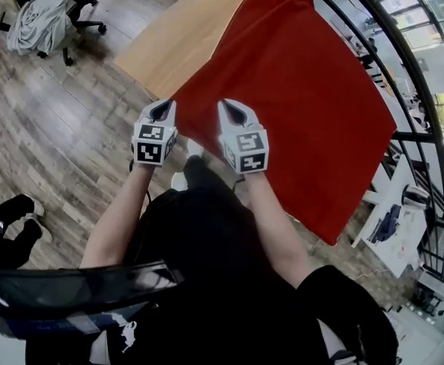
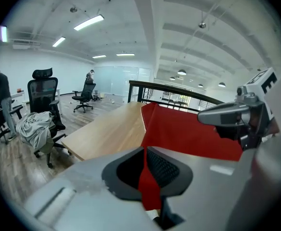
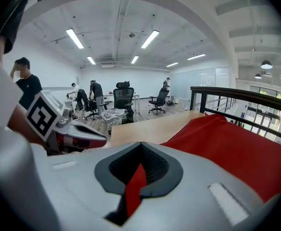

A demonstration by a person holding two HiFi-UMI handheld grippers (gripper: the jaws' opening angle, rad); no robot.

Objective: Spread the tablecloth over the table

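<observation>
A red tablecloth (image 1: 298, 105) lies over the right part of a light wooden table (image 1: 180, 40), and its near edge is lifted off the top. My left gripper (image 1: 161, 111) is shut on that near edge, red cloth (image 2: 149, 186) showing pinched between its jaws. Close beside it on the right, my right gripper (image 1: 236, 114) is shut on the same edge, with a strip of the cloth (image 3: 133, 189) in its jaws. In the left gripper view the right gripper (image 2: 236, 117) shows at the right. In the right gripper view the left gripper (image 3: 68, 131) shows at the left.
The table's left part (image 2: 111, 131) is bare wood. A black railing (image 1: 412, 82) curves along the table's far right side. An office chair draped with grey clothing (image 1: 43, 17) stands at the back left on the plank floor. People (image 3: 27, 88) stand further off by desks.
</observation>
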